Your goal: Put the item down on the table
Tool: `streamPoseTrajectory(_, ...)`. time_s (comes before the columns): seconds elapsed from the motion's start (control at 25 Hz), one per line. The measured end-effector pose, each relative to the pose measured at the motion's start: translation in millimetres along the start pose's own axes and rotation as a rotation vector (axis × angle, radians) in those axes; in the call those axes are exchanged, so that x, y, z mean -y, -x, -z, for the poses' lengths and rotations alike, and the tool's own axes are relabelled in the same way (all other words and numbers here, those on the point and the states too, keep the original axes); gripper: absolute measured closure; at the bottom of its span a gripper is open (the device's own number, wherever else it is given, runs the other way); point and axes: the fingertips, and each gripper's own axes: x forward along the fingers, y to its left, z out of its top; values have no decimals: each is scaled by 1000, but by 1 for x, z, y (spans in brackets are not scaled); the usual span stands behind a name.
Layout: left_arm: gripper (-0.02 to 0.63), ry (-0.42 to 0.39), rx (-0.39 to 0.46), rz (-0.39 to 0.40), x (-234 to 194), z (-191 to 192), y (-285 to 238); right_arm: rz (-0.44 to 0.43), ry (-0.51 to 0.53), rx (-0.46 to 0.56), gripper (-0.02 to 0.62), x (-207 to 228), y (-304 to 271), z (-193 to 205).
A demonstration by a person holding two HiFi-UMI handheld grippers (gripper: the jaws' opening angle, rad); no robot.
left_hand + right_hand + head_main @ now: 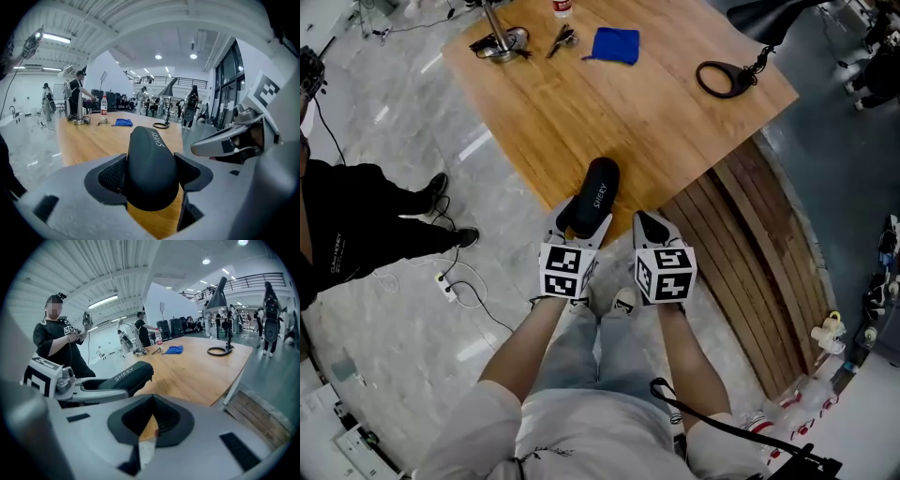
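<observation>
A black oblong case [594, 193] with white lettering is clamped between the jaws of my left gripper [577, 221]. It hangs over the near corner of the wooden table [619, 112]; whether it touches the top I cannot tell. In the left gripper view the case [150, 161] fills the space between the pads of the left gripper [151, 177]. My right gripper [649, 227] sits just to its right, shut and empty, off the table's edge. From the right gripper view the case [125, 376] juts over the wood, and the right gripper [150, 422] has its jaws together.
At the table's far side lie a blue cloth [615, 44], pliers [561, 39], a metal stand with cables [500, 42] and a black loop [719, 79]. A slatted wooden pallet [764, 253] lies right of the table. A person in black [356, 225] stands at left.
</observation>
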Motion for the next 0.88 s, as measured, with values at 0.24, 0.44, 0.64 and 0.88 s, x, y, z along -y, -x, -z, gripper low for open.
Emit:
streamPoseTrajectory(0.24, 282, 28, -24, -19, -17, 13, -40, -11, -25, 15, 591, 10, -33, 3)
streamPoseTrajectory(0.44, 282, 55, -44, -23, -28, 22, -61, -17, -26, 29, 591, 13, -48, 2)
streamPoseTrajectory(0.64, 282, 52, -74, -25, -30, 34, -75, -24, -41, 37, 591, 17, -57, 5)
streamPoseTrajectory(0.88, 281, 44, -76, -42, -35, 41, -81, -39, -33, 31, 591, 13, -60, 9)
